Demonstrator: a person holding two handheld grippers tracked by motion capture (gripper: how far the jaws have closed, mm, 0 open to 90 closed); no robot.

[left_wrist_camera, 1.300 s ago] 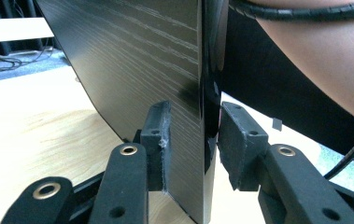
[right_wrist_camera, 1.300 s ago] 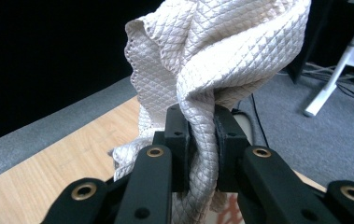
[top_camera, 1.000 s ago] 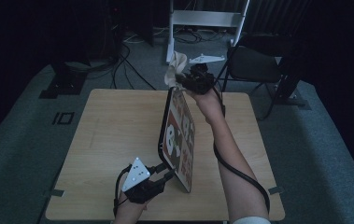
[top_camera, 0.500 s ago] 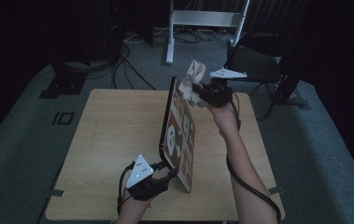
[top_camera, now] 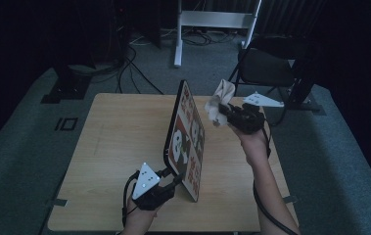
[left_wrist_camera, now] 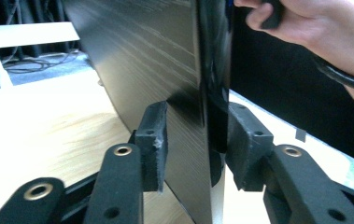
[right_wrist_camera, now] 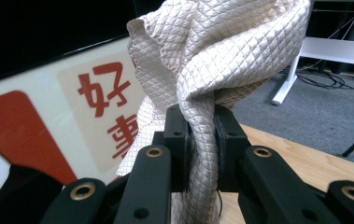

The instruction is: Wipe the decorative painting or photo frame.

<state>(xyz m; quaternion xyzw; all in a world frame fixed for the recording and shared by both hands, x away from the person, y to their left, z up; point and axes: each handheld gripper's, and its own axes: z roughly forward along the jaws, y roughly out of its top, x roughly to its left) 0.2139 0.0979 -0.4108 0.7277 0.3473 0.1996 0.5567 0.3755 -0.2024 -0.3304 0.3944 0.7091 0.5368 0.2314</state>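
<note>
A framed picture with red characters and a panda stands on its long edge on the wooden table. My left gripper is shut on its near lower corner; its jaws have just been closing, and the pads pinch the dark frame between them. To the right of the picture's printed face, my right gripper hovers above the table, shut on a cream quilted cloth. The cloth bunches up above the jaws of the right gripper.
A black chair stands just past the table's far right corner. A white metal stand and loose cables lie on the grey floor behind. Bare tabletop stretches left of the picture.
My right gripper has carried the cloth from the picture's far top edge to the right and nearer to me, slightly lower. The left gripper and the picture have stayed put.
</note>
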